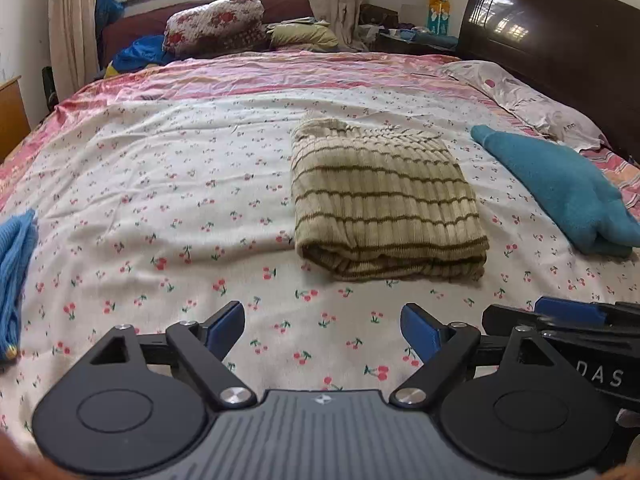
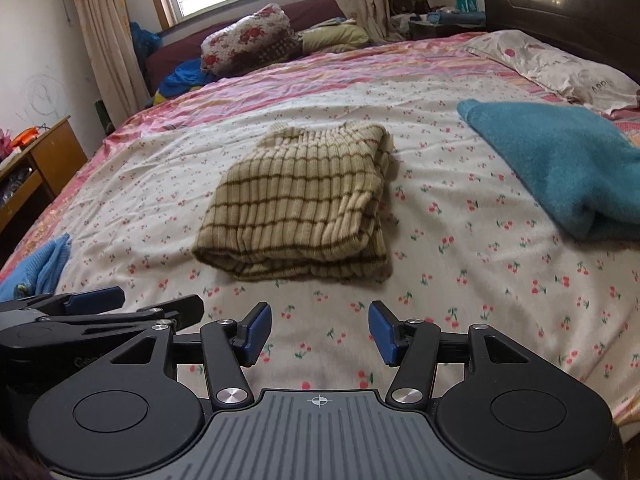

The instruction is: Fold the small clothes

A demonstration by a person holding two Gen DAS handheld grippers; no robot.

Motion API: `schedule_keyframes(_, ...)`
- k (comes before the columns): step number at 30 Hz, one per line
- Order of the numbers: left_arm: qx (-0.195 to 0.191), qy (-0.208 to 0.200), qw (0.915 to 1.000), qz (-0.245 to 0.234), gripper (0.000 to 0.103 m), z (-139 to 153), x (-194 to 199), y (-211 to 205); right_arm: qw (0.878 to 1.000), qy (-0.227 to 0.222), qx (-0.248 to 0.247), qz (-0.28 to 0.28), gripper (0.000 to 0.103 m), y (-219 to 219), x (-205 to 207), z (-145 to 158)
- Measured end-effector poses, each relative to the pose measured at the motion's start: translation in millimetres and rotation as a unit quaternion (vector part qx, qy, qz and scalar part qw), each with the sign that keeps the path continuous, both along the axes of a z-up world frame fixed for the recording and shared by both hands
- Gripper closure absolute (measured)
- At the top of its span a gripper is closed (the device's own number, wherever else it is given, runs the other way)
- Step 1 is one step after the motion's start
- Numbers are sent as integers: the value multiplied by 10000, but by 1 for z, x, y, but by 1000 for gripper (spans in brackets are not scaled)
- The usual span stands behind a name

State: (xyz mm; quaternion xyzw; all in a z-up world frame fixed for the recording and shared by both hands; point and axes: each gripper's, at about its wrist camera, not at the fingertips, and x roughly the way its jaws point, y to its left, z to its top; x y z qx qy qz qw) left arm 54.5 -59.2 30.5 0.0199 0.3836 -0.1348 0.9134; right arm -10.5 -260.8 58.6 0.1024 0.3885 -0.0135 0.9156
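A beige knit garment with brown stripes (image 1: pixel 380 200) lies folded into a rectangle on the cherry-print bedsheet (image 1: pixel 180 200); it also shows in the right wrist view (image 2: pixel 304 208). My left gripper (image 1: pixel 323 330) is open and empty, hovering over the sheet just short of the garment's near edge. My right gripper (image 2: pixel 320 332) is open and empty, also just short of the garment. The right gripper (image 1: pixel 560 320) shows at the right edge of the left wrist view, and the left gripper (image 2: pixel 80 308) at the left edge of the right wrist view.
A teal garment (image 1: pixel 560 188) lies folded on the right, also in the right wrist view (image 2: pixel 568 160). A light blue knit piece (image 1: pixel 16 264) lies at the left edge. A pillow (image 1: pixel 532 100) and dark headboard (image 1: pixel 560 40) stand at right. Bedding is piled (image 1: pixel 216 20) under the window.
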Motion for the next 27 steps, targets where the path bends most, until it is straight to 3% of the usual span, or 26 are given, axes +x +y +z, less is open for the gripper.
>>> schedule_keyframes(9,202,-59,9998,1,13,-2,-11,-2,9998,50,-151,-82,49,2,-5,-9)
schedule_keyframes(15,3,-78,9999,-84,13,2,-15,2,9998,91,-137,-108,49,2,-8,-12)
schedule_keyframes(23,19,-94,9999,-69,12,2,-17,3,9998,108,-91,-133,49,3,-11,-13)
schedule_keyframes(27,-11,-132,9999,-2,0,3,-17,5,9998,64,-78,-173,49,2,-12,-12)
